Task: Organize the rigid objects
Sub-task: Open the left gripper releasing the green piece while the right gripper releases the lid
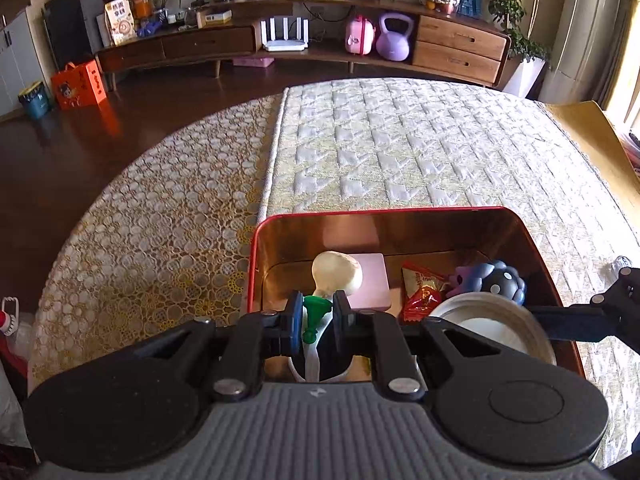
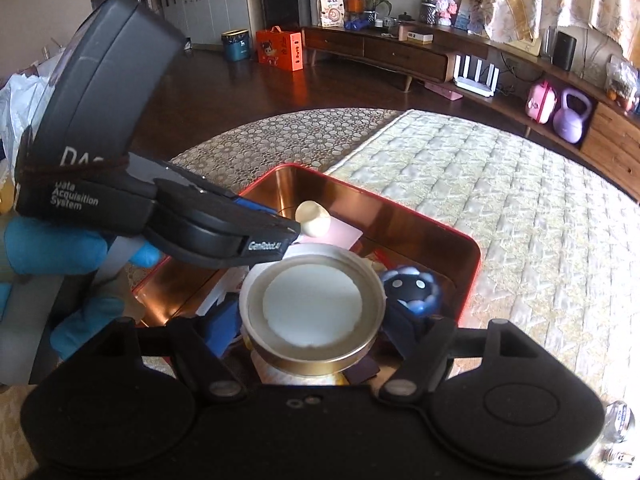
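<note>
Two things are on their way into the red tin box (image 1: 536, 248), and a few more already sit inside it. The box stands on the quilted cover (image 1: 400, 140) of the table, with its shiny gold inside showing. Lying in it are a pink flat block (image 1: 372, 280), a red snack packet (image 1: 420, 292), a small purple toy (image 1: 462, 278) and a dark blue toy with white dots (image 1: 500, 280). So much of the tidying looks done. The left gripper (image 1: 316, 320) is squeezed almost shut on a toy with a cream round head and a green part (image 1: 316, 312), and it holds this toy just above the box, near the pink block. The right gripper (image 2: 316, 344) has its jaws set wide around a round metal lid with a white middle (image 2: 312, 312), and the lid seems to be pinched between them over the near end of the box. A hand in a blue glove (image 2: 52, 248) holds the left tool. What is left, I think, is to lower both things and let them go. A clear bottle (image 2: 618, 420) lies on the cover outside the box, so it may still need putting away. I cannot see if other things wait outside the pictures.
</note>
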`<state>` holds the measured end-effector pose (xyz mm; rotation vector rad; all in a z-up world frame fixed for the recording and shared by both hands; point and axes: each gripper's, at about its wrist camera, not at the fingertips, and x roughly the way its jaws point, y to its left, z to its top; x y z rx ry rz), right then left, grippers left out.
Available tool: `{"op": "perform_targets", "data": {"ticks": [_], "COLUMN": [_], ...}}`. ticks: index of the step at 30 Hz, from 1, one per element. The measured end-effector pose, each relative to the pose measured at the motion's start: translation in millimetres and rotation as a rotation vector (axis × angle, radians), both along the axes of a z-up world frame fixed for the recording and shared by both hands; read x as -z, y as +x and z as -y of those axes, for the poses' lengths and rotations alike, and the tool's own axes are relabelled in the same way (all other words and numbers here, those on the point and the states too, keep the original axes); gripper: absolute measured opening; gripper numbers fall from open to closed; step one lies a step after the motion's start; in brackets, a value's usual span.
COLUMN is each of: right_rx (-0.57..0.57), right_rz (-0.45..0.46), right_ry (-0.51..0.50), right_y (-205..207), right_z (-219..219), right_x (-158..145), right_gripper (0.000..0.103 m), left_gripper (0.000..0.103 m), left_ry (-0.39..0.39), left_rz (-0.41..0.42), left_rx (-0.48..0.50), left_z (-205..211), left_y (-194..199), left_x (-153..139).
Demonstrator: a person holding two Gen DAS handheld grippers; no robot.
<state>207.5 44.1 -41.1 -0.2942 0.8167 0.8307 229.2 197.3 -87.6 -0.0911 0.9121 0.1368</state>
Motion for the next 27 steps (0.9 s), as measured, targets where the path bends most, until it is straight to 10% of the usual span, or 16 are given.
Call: {"op": "perform_targets", "data": {"ticks": [27], "right_rx": [0.063], "right_rz": [-0.05], "right_ry": [0.108], "right_y": [-25.1], "right_z": [41.9], "right_x": [-21.8], "right_gripper": [0.082], "left_gripper": [0.028], "left_ry": [-0.024], "left_rz": [0.009], "left_rx": [-0.04], "left_z": [4.2], "left_y": [-17.9], "left_x": [-16.4]}}
